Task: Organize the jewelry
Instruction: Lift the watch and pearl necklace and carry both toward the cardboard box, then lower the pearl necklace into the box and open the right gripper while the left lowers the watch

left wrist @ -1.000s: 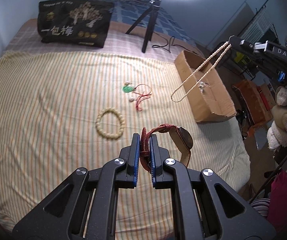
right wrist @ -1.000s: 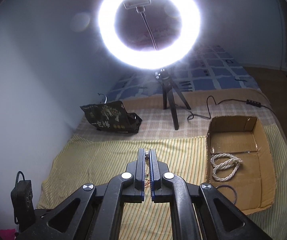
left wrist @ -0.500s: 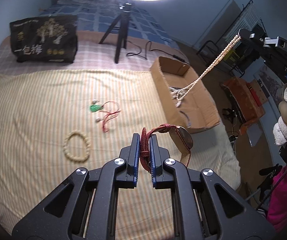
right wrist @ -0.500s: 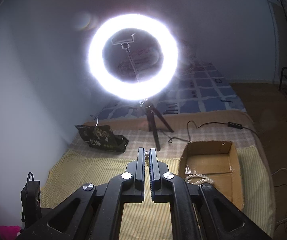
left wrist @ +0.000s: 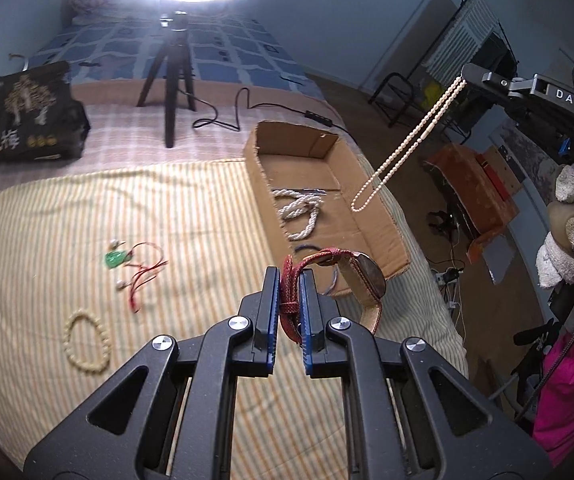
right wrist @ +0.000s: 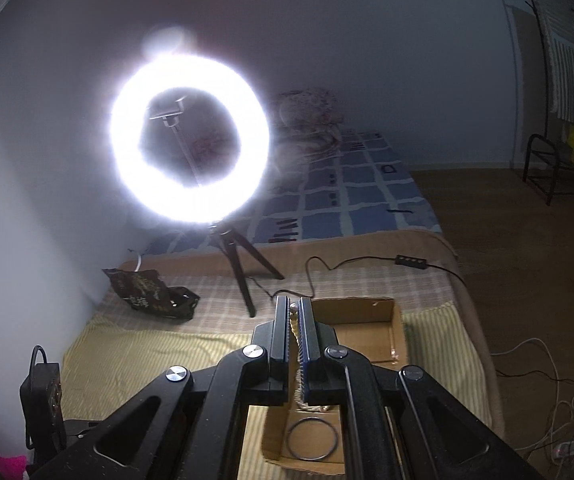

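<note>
My left gripper (left wrist: 289, 280) is shut on the red strap of a wristwatch (left wrist: 361, 278) and holds it above the striped bed cover, near the front corner of a cardboard box (left wrist: 383, 240). My right gripper (right wrist: 294, 312) is shut on a long pearl necklace (right wrist: 298, 364). The necklace (left wrist: 403, 150) hangs over the box in the left wrist view. The box holds a white rope necklace (left wrist: 299, 212) and a dark ring bangle (right wrist: 313, 438). On the cover lie a cream bead bracelet (left wrist: 85, 342) and a green pendant on red cord (left wrist: 127, 262).
A ring light on a tripod (left wrist: 173, 80) stands at the back with its cable (left wrist: 231, 116) running right. A black printed bag (left wrist: 23, 114) lies at the back left. The bed edge (left wrist: 443, 312) drops to a cluttered floor on the right.
Both grippers moved right toward the box. The pearl necklace rose and now hangs over the box's right side. The watch stays gripped.
</note>
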